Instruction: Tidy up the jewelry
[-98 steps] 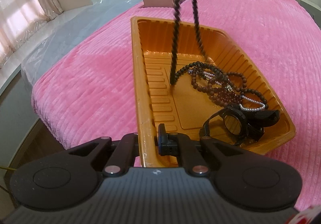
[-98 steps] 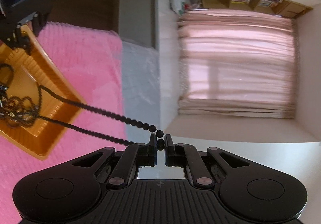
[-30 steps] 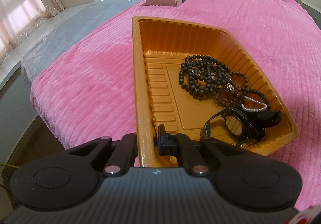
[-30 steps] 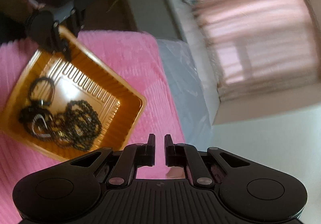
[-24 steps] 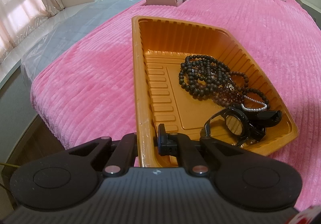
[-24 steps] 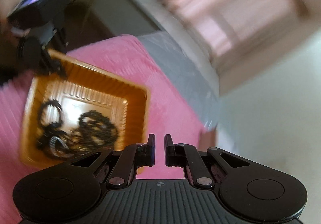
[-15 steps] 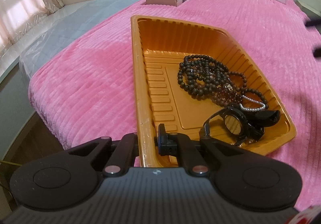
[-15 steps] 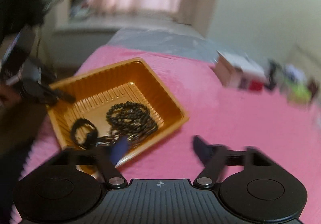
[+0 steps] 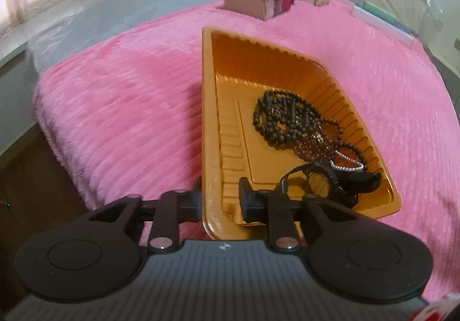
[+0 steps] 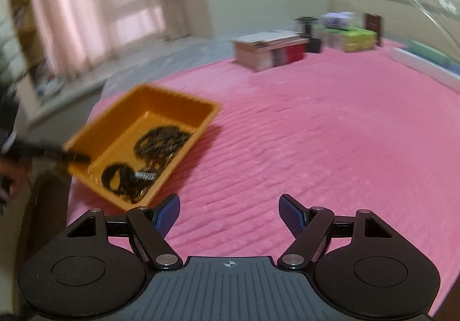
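Pink ribbed bedspread (image 9: 120,108): orange tray (image 9: 208,125) was kept near its edge, beaded necklaces (image 9: 290,122) coiled inside. Left gripper (image 9: 220,200) jaws had just been parted off the tray wall. Right gripper (image 10: 229,213) was spread wide, emptied; deposit judged completed.

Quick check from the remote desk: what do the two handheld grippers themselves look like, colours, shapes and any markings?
Both are matte black with a ribbed grey body, two round side lobes and silver pivot pins. The left gripper has blocky black fingers and a small pale logo on its body. The right gripper has textured blue pads and a small crosshair mark. No cables or sleeves show clearly.
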